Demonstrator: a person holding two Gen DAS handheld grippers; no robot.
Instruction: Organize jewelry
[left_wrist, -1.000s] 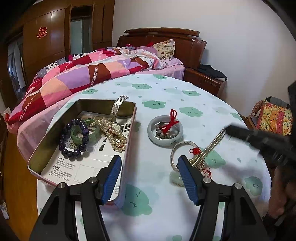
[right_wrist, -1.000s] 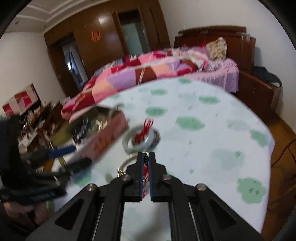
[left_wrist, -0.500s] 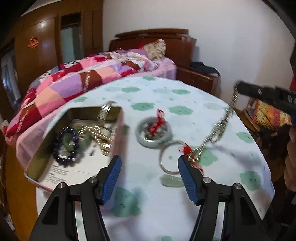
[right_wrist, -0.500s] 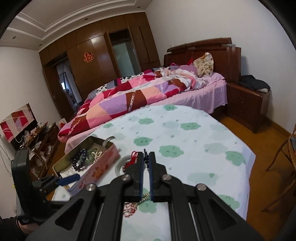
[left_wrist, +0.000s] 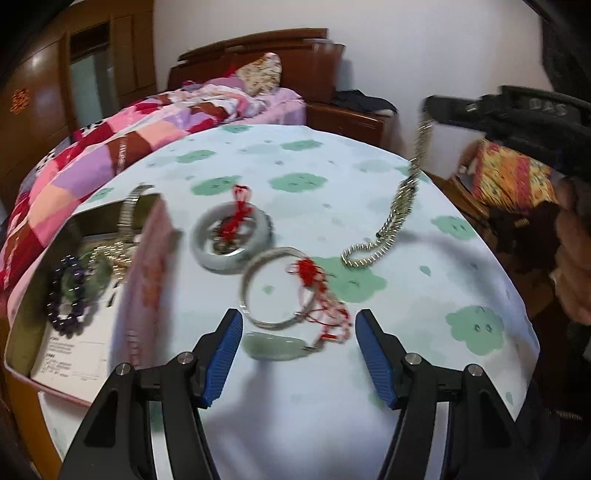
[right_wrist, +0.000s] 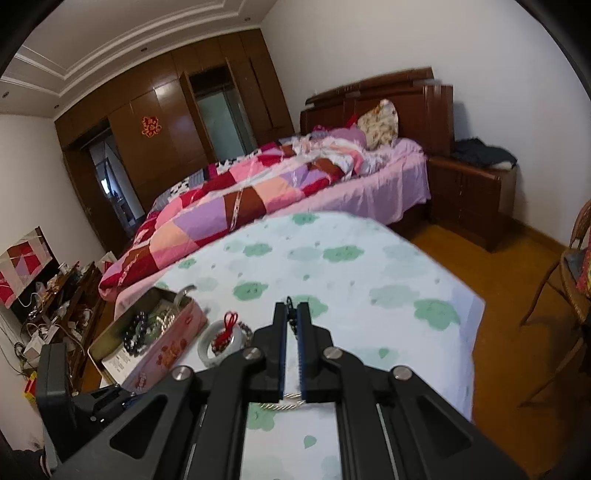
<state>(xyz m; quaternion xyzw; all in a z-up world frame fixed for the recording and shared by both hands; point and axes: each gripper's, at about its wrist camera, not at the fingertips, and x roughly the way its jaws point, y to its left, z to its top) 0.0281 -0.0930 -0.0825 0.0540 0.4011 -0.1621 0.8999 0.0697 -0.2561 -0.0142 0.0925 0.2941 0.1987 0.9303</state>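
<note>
Jewelry is lying partly in an open tin (left_wrist: 22, 325) at the surface's left edge and partly loose on the cloud-print cloth (left_wrist: 295, 155) covering the surface. The tin is holding a purple bead bracelet (left_wrist: 66, 295), a pearl strand (left_wrist: 110, 254) and a watch band (left_wrist: 129, 206). Just right of the tin, a pale jade bangle (left_wrist: 221, 258) with a red knot is resting flat, and a thin silver bangle (left_wrist: 273, 288) with red cord is overlapping its near rim. A green pendant (left_wrist: 273, 347) is lying near the front edge. The right gripper (right_wrist: 291, 317) is pinching a silver chain (left_wrist: 399, 206) with its fingers nearly together, the chain hanging down with its lower end touching the cloth. The left gripper (left_wrist: 299, 350) is hovering near the front edge, its blue fingers (left_wrist: 221, 354) spread wide on either side of the pendant and holding nothing.
</note>
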